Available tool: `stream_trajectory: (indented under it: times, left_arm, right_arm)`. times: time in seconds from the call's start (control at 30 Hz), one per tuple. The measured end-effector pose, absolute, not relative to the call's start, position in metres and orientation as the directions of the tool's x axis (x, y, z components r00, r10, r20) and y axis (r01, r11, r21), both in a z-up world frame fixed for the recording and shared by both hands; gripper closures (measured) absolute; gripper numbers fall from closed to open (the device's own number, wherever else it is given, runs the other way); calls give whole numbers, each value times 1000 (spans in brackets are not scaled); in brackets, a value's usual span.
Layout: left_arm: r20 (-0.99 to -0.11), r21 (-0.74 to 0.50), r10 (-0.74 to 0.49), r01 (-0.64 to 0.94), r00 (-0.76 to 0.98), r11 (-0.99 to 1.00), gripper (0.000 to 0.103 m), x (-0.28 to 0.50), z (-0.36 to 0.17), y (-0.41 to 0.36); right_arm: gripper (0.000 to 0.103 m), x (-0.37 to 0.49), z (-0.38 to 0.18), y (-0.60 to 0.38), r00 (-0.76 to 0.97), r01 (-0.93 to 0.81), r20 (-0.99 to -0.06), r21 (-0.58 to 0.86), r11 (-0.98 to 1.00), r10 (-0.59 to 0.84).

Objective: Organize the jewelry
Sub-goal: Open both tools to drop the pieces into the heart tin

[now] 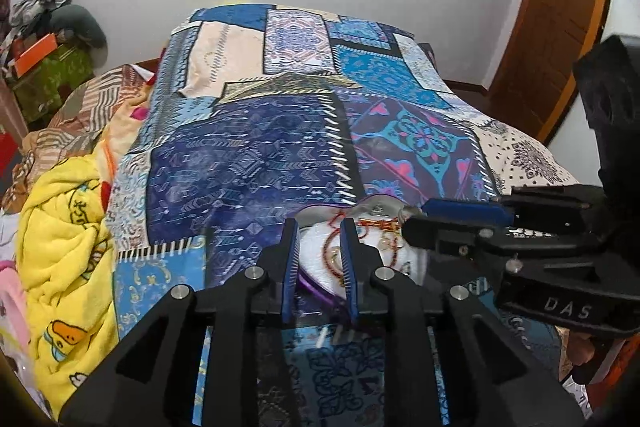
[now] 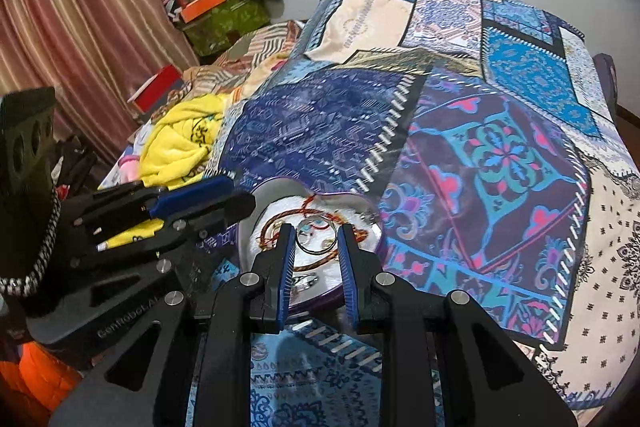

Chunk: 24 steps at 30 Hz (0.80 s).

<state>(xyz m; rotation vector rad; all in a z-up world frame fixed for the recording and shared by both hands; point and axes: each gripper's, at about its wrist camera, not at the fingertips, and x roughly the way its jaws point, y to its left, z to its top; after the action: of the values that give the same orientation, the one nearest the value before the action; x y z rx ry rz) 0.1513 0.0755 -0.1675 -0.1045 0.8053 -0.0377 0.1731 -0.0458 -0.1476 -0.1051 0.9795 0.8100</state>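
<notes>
Both grippers hovered low over the tray (image 2: pixel 370 217) of jewelry (image 2: pixel 316 237) on the patchwork bedspread (image 2: pixel 500 155). Right gripper (image 2: pixel 314 239) was open, its 2 fingers straddling a metal ring. Left gripper (image 1: pixel 319 234) came in alongside, open, holding nothing, tips over the tray's edge.

bed (image 2: pixel 500 155) under patchwork cover; jewelry tray (image 2: pixel 256 203), yellow blanket (image 2: pixel 180 143) on top

Blue patchwork-print bedspread (image 2: pixel 500 155), yellow cartoon-print blanket (image 1: pixel 64 243), purple-rimmed tray (image 2: pixel 256 195).
</notes>
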Motion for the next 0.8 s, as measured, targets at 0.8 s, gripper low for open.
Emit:
stream_trajectory:
  times: [0.8]
  left_arm:
    - [-589, -74, -32, -15, 807, 997, 76, 107, -92, 62]
  right_arm:
    - [83, 132, -57, -91, 515, -601, -646, 197, 774, 564]
